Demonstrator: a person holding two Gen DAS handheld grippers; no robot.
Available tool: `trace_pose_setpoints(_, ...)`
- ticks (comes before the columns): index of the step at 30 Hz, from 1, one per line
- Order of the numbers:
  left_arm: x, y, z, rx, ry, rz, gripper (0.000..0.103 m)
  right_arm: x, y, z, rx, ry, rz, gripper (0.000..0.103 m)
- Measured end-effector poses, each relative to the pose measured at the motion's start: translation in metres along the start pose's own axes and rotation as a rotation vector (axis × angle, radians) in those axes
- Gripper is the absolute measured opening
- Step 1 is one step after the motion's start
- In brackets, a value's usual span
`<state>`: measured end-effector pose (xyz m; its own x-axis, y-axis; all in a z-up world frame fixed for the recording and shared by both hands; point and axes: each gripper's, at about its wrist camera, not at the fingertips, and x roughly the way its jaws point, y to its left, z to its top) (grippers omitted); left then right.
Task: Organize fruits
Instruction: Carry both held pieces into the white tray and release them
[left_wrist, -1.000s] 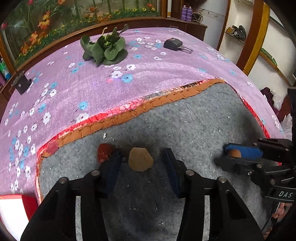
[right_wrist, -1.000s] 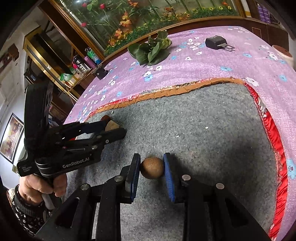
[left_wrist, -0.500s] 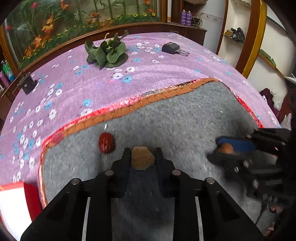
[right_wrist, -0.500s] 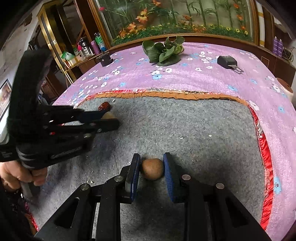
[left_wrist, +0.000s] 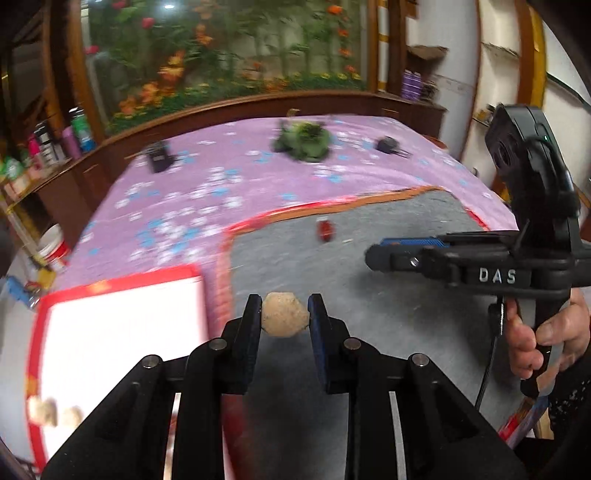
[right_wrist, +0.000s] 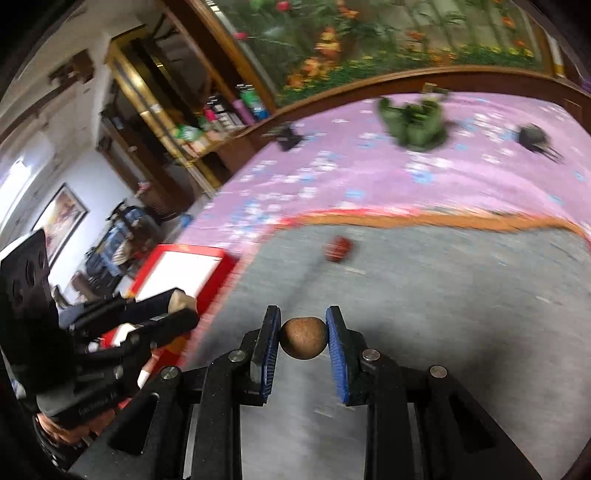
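My left gripper (left_wrist: 284, 314) is shut on a pale tan faceted fruit (left_wrist: 284, 314) and holds it in the air beside the white box with a red rim (left_wrist: 122, 332) at the left. My right gripper (right_wrist: 303, 338) is shut on a round brown fruit (right_wrist: 303, 338), lifted above the grey mat (right_wrist: 443, 295). A red fruit (left_wrist: 325, 230) (right_wrist: 337, 249) lies on the mat near its far edge. The right gripper shows from the side in the left wrist view (left_wrist: 373, 254); the left one shows in the right wrist view (right_wrist: 184, 310). Both views are motion-blurred.
Two pale fruits (left_wrist: 51, 411) lie in the box's near left corner. On the purple flowered cloth (left_wrist: 240, 184) sit a green leafy plant (left_wrist: 303, 142) and two small black objects (left_wrist: 159, 158) (left_wrist: 388, 144). A wooden ledge and shelves stand behind.
Both grippers have lifted off the mat with their fruits and swung left toward the white box. The left gripper closed on the tan fruit. The red fruit stayed on the mat.
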<state>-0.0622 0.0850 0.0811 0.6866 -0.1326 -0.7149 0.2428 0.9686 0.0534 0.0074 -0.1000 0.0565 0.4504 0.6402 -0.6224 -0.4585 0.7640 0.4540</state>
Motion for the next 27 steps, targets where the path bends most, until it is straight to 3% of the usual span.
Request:
trace_pose_setpoints(5,-0.030,0.057,-0.027,-0.062,-0.025,0.153,0.023,0.043,0.070,0.007,-0.036,0.004,0.122,0.025)
trace_pose_setpoints(10,-0.037,0.105,-0.054,-0.152,-0.011,0.248,0.023,0.084,0.120,0.000,-0.069,0.063,0.158,0.025)
trace_pose_setpoints(15,-0.030,0.128,-0.074,-0.197,0.014,0.263,0.023,0.113,0.159,-0.014,-0.128,0.122,0.147,0.026)
trace_pose_setpoints(22,-0.030,0.129,-0.085,-0.201,0.015,0.265,0.024,0.129,0.179,-0.021,-0.160,0.171,0.130,0.030)
trace_pose_setpoints(23,-0.030,0.129,-0.085,-0.196,0.012,0.266,0.026,0.127,0.176,-0.019,-0.159,0.164,0.128,0.033)
trace_pose_setpoints(25,-0.034,0.130,-0.086,-0.198,-0.005,0.279,0.053,0.112,0.166,-0.011,-0.134,0.103,0.118,0.033)
trace_pose_setpoints(27,-0.041,0.132,-0.085,-0.202,-0.043,0.300,0.063,0.097,0.147,0.002,-0.098,0.041,0.083,0.038)
